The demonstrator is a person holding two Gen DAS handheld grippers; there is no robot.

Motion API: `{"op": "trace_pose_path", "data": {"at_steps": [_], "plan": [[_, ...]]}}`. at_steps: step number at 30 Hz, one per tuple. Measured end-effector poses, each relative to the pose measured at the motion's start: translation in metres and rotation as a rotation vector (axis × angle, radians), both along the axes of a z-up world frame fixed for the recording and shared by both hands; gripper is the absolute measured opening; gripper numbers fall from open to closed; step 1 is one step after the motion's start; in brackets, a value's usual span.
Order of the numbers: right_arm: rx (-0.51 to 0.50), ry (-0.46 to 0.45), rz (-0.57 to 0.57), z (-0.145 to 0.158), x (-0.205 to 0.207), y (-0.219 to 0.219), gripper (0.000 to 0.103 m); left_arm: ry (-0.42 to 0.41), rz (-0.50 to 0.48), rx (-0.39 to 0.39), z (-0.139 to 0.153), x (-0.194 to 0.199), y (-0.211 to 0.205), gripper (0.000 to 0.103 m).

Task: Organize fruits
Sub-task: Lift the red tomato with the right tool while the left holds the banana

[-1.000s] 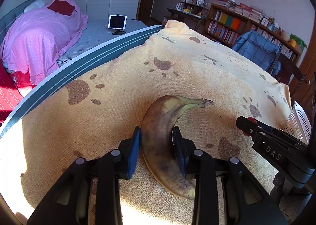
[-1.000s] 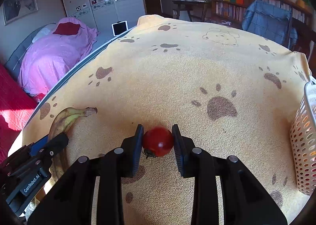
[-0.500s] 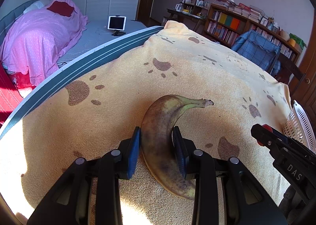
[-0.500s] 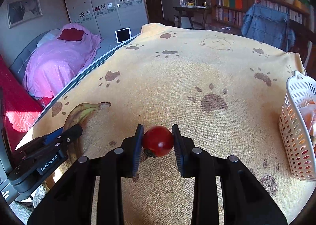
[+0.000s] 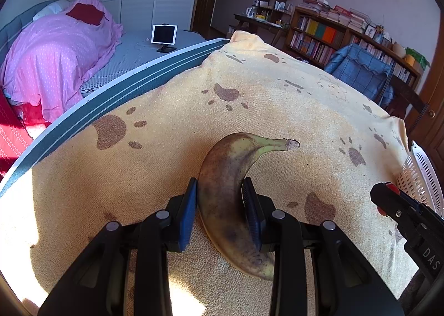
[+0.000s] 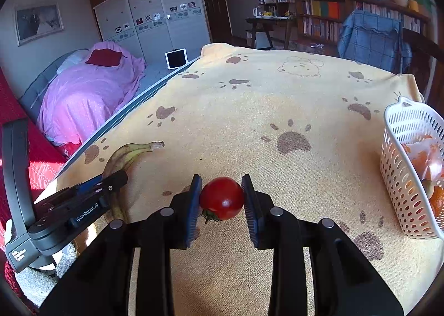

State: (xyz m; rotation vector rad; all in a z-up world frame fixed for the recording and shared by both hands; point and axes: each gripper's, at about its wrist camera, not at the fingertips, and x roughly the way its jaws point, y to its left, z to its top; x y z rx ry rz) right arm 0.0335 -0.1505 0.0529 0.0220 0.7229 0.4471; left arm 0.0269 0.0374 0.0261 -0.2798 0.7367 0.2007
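Observation:
My left gripper (image 5: pixel 220 195) is shut on a spotted yellow-brown banana (image 5: pixel 230 177) that lies on the paw-print blanket (image 5: pixel 166 166); its green stem points right. My right gripper (image 6: pixel 221 194) is shut on a red tomato (image 6: pixel 221 198) and holds it above the blanket. In the right wrist view the banana (image 6: pixel 125 153) and the left gripper (image 6: pixel 91 199) sit at the lower left. The white perforated basket (image 6: pixel 399 171) stands at the right with orange fruit inside. The right gripper (image 5: pixel 399 210) shows at the left wrist view's right edge, beside the basket (image 5: pixel 421 174).
The blanket (image 6: pixel 277 111) covers the whole table. A grey-striped table edge (image 5: pixel 111 99) runs along the left. Beyond it is a bed with a pink cover (image 5: pixel 55 58). A chair with a blue cloth (image 6: pixel 371 36) and bookshelves (image 6: pixel 333 11) stand at the far side.
My right gripper has lifted the tomato and moved right, bringing the basket further into view. The left gripper and banana have stayed put.

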Motion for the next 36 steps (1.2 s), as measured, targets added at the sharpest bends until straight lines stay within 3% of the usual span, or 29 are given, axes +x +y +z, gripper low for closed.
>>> {"op": "trace_pose_path", "data": {"at_steps": [17, 36], "plan": [[0.01, -0.047, 0.022, 0.022, -0.022, -0.023, 0.03, -0.009, 0.02, 0.071, 0.011, -0.006, -0.008, 0.033], [0.053, -0.121, -0.106, 0.045, -0.046, -0.095, 0.03, -0.03, -0.092, 0.076, 0.03, -0.004, -0.055, 0.033]]}}
